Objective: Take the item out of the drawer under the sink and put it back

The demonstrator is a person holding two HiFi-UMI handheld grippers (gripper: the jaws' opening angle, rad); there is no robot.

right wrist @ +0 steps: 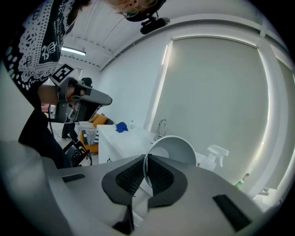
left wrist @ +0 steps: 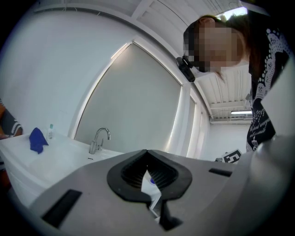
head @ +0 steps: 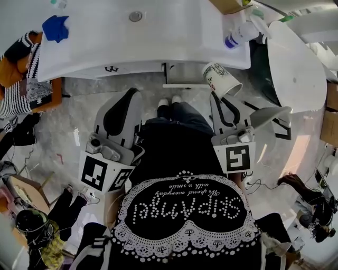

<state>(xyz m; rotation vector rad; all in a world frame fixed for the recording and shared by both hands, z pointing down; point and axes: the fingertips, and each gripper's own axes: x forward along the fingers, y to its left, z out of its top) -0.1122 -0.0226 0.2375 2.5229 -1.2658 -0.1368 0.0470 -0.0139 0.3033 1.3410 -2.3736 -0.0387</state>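
Observation:
A white paper cup with dark print hangs tilted in front of the sink counter. My right gripper is shut on its rim. In the right gripper view the cup rises past the pads, with its wall pinched between them at my right gripper. Just left of the cup, the drawer under the counter edge looks pulled out a little. My left gripper hangs lower on the left, apart from the counter. In its own view my left gripper is shut with nothing held.
On the counter lie a blue cloth at the left and a spray bottle at the right, with a drain and a faucet between them. A chair with striped cloth stands left. A white rounded fixture stands right.

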